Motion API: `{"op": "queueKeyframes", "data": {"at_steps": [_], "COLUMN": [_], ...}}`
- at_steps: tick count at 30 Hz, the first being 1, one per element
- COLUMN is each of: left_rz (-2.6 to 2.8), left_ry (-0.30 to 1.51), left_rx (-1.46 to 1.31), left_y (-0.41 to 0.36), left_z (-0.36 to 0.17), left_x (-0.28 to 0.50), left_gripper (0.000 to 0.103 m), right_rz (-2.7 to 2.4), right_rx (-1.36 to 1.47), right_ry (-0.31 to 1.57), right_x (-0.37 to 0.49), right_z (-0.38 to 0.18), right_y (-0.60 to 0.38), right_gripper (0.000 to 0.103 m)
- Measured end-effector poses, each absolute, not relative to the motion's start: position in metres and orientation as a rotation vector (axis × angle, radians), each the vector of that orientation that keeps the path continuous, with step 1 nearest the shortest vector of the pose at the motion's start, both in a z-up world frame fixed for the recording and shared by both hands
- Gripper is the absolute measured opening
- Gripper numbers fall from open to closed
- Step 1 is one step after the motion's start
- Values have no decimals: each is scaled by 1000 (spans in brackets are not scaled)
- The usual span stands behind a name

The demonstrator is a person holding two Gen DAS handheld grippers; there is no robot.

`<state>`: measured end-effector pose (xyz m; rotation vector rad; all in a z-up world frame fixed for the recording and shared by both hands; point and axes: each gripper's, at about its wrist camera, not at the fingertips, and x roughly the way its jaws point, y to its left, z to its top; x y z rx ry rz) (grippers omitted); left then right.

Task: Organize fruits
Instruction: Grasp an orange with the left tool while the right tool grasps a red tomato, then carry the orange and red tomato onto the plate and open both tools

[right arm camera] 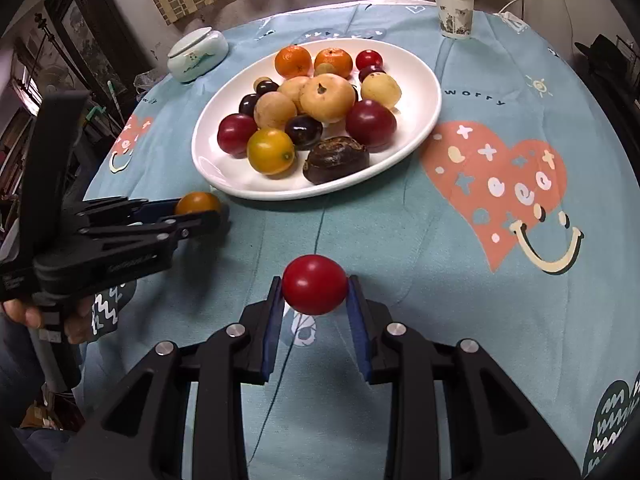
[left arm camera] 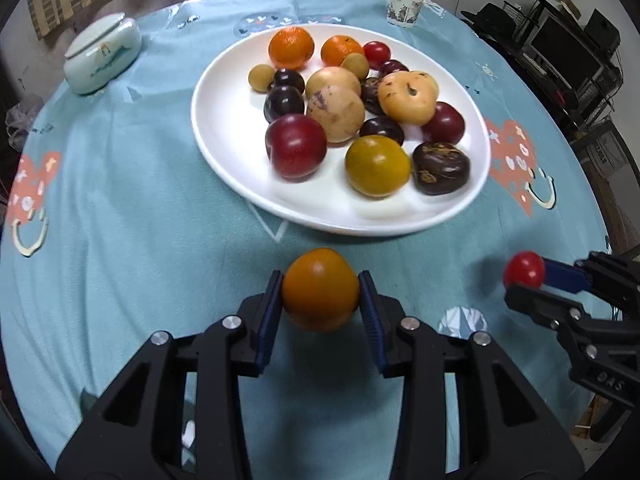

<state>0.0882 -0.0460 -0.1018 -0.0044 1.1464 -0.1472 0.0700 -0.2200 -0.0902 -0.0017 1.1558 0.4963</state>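
1. Orange tomato (left arm camera: 320, 294) sits pinched in the left gripper (left arm camera: 321, 300), at six o'clock from the white plate (left arm camera: 224, 152), its narrower end up.
2. Red tomato (right arm camera: 315, 290), long axis crosswise, is pinched in the right gripper (right arm camera: 316, 300).
3. Both grippers tilt steeply down over the blue tablecloth (right arm camera: 400, 240); a hand (right arm camera: 24, 314) grips the left handle.

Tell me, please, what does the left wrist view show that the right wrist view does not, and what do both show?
Only the left wrist view shows the orange tomato close up, clamped between the left tongs, and dark equipment on shelves at its right edge.

Only the right wrist view shows the hand holding the left tongs, the red tomato close up in the right tongs, and the word "worry" on the cloth.

Both show the white plate of fruit, the paper cup, the lidded ceramic jar and the blue tablecloth.
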Motion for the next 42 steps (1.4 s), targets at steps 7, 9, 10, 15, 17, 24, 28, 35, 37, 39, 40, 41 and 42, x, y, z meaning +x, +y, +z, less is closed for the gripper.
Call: {"op": "queueKeyframes", "data": {"at_steps": [7, 9, 10, 15, 17, 24, 28, 35, 37, 39, 40, 41, 42], "left_rz": [-169, -166, -162, -128, -114, -109, -110, -119, -123, -127, -130, -132, -133], "left_ry": [1011, 982, 967, 941, 948, 954, 946, 949, 947, 942, 941, 939, 937], "left_rx": [27, 37, 40, 36, 16, -1, -11, -6, -3, -2, -1, 3, 4], "left_y": [-57, -61, -62, -63, -58, -53, -51, -56, -57, -59, -60, -61, -62], "left_z": [-40, -28, -21, -12, -14, -21, -19, -16, -14, -12, -11, -10, -9], "left_x": [88, 98, 107, 151, 164, 183, 183, 175, 171, 166, 165, 163, 163], "left_gripper": [38, 38, 38, 38, 38, 38, 38, 38, 38, 38, 38, 38, 38], "right_rz": [534, 551, 557, 558, 551, 569, 577, 566, 558, 553, 551, 551, 552], "right_rx": [-17, -8, -1, 12, 20, 58, 66, 78, 72, 75, 77, 76, 75], "right_ry": [1084, 1046, 1031, 950, 943, 930, 920, 944, 950, 952, 952, 951, 950], "right_x": [92, 107, 115, 166, 182, 206, 205, 188, 182, 177, 175, 173, 173], "right_z": [-61, -45, -37, -10, -9, -11, -10, -15, -16, -16, -16, -16, -16], "right_y": [-213, -210, -209, -199, -198, -200, -202, -212, -214, -217, -217, -218, -218], "right_gripper": [32, 32, 32, 32, 32, 32, 32, 32, 32, 32, 32, 32, 32]}}
